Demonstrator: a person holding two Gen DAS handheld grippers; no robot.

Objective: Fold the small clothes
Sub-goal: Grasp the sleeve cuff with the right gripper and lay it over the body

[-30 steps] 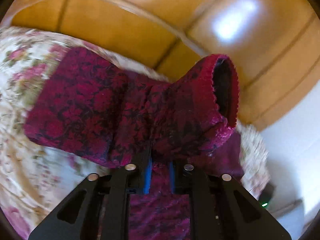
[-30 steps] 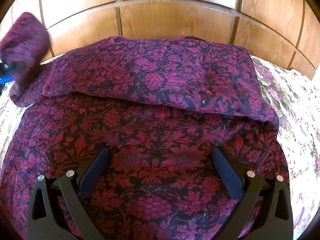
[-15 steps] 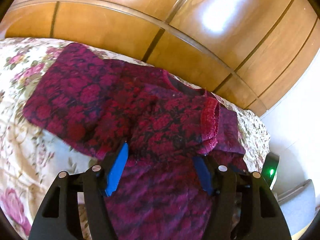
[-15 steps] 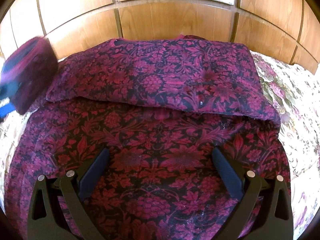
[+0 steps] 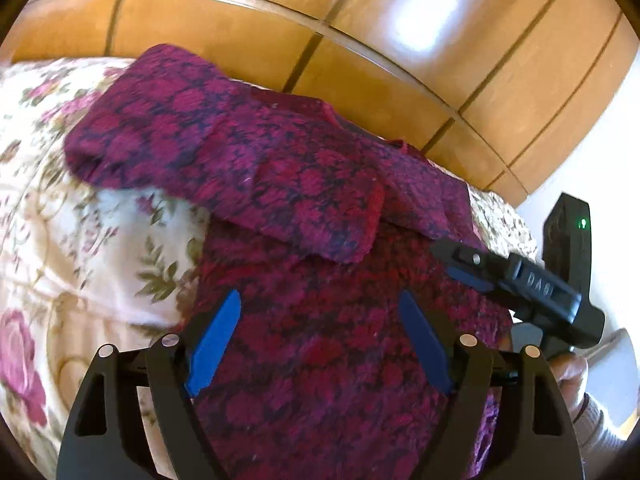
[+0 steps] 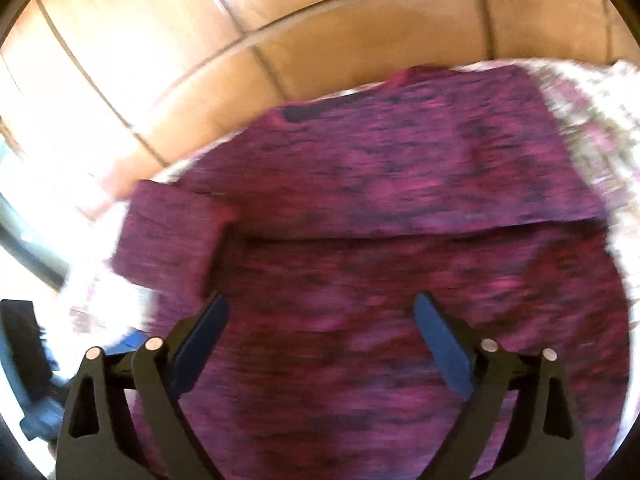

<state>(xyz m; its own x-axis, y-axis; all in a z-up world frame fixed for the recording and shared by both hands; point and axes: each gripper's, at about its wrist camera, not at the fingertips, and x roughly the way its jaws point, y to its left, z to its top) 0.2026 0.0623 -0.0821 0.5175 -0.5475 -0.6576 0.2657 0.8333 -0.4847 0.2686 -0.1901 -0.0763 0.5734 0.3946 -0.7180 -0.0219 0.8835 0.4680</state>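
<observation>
A dark red floral-patterned top [image 5: 320, 320] lies flat on the bed, both sleeves folded in across its chest. The left sleeve [image 5: 248, 168] lies folded over the body. My left gripper [image 5: 320, 308] is open and empty, above the top's lower body. My right gripper [image 6: 320, 312] is open and empty above the same top [image 6: 400, 280], which is motion-blurred in that view. The right gripper also shows in the left wrist view [image 5: 460, 264] at the garment's right edge.
A floral bedspread [image 5: 80, 240] covers the bed. A wooden panelled headboard [image 5: 280, 40] stands behind the garment. A black device with a green light [image 5: 568, 232] stands off the bed's right side. A dark object [image 6: 24, 352] sits at the far left.
My left gripper opened and let go of the left sleeve, which now lies folded on the top, then drew back. My right gripper has swung away, blurring its view.
</observation>
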